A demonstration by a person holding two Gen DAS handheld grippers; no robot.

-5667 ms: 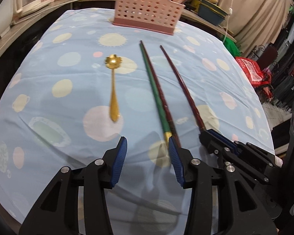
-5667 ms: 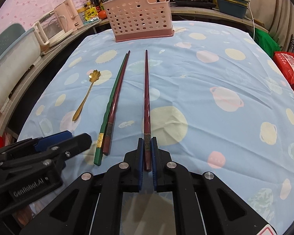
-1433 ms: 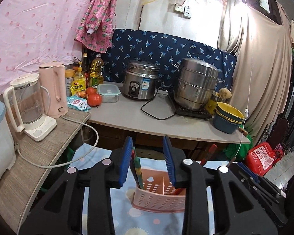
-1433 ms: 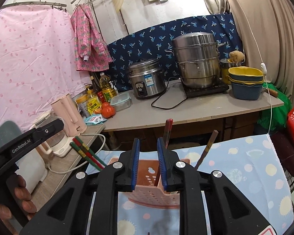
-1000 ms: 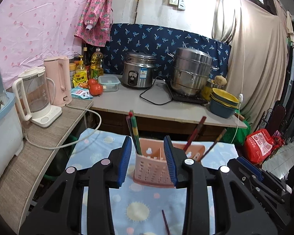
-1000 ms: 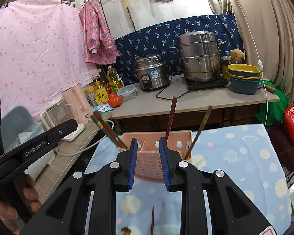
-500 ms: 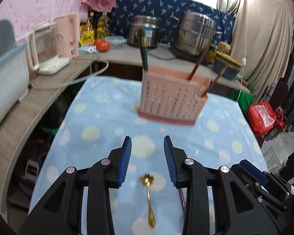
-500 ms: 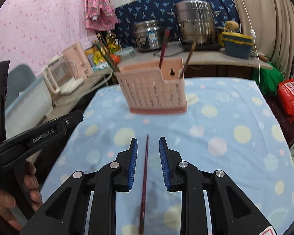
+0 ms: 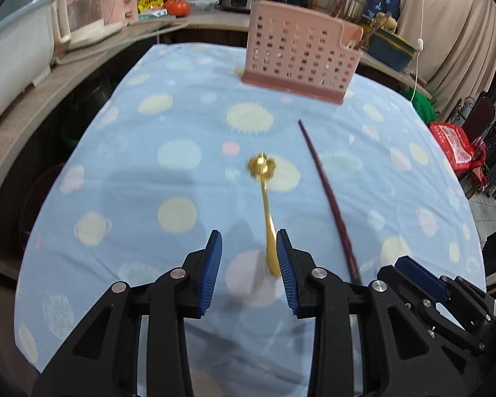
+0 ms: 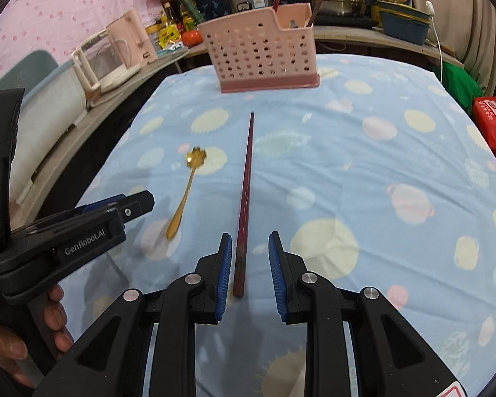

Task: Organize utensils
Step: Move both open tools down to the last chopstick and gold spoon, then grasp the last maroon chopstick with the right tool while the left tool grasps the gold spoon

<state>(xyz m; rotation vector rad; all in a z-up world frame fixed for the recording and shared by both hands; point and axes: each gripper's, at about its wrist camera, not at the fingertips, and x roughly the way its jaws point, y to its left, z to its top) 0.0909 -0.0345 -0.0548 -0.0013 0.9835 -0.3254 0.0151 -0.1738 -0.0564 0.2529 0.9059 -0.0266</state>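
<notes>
Worktop in blue dotted cloth; pink utensil basket at far end already holds several chopsticks; dark red chopstick between parted right gripper; gold spoon handle between parted, empty left gripper; both utensils left.

Gold metal spoon lies left of dark red wooden chopstick; pink perforated plastic caddy stands behind both on the desk.
</notes>
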